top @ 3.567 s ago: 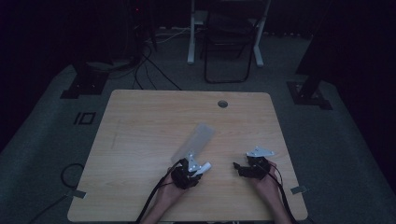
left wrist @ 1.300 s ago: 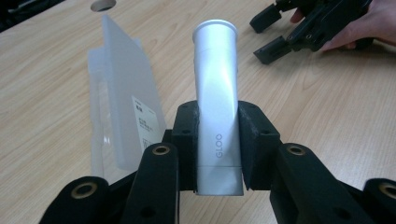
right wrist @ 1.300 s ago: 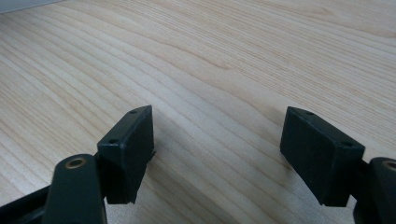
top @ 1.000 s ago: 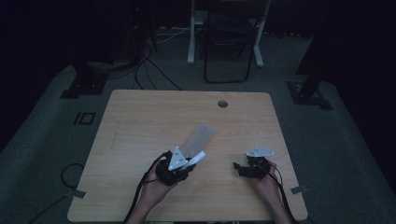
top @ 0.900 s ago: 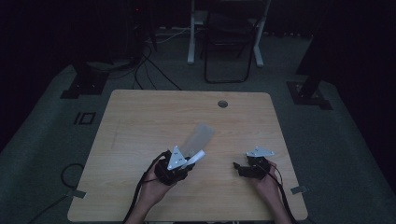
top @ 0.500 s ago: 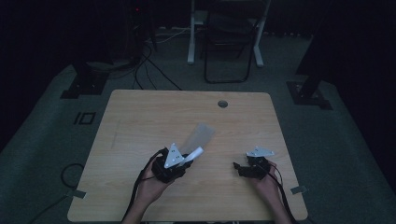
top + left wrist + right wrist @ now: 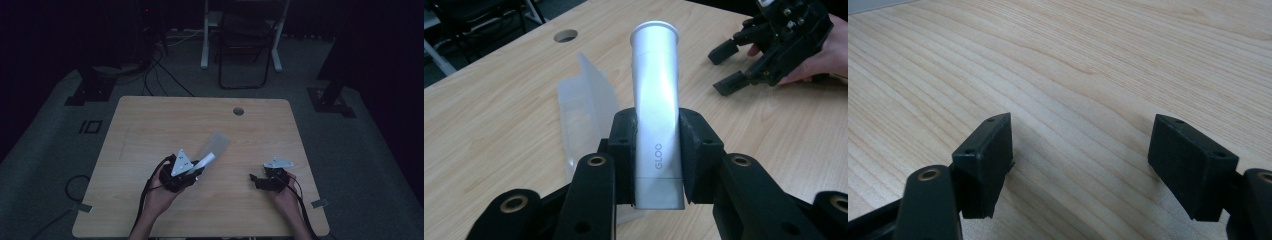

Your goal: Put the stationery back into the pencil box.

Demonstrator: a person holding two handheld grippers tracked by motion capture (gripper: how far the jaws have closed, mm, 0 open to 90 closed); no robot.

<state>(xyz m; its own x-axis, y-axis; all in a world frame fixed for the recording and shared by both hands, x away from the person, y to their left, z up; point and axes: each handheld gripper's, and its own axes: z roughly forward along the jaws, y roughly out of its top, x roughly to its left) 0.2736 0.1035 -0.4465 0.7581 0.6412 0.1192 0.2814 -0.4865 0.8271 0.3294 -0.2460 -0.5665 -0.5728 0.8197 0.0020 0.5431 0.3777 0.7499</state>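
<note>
My left gripper [image 7: 656, 150] is shut on a white tube [image 7: 656, 115] marked GLOO, gripped near its flat crimped end, with the round cap end pointing away. From above, the left gripper [image 7: 192, 170] holds the tube [image 7: 202, 161] tilted over the table's front middle. A clear plastic package [image 7: 584, 115] lies on the wood just behind the tube and is also seen as the package [image 7: 215, 144] in the high view. My right gripper [image 7: 1083, 160] stands open just above bare wood, nothing between its jaws. It sits at the front right as the right gripper [image 7: 256, 180], jaws pointing left.
The wooden table [image 7: 150, 125] has a round cable hole [image 7: 238, 111] near its far edge. Beyond it stand a chair [image 7: 245, 45] and stand bases on grey carpet. Cables trail off the front left edge.
The left hand has tipped and drawn slightly toward the front left with the tube in its jaws. The right gripper has stayed still and open.
</note>
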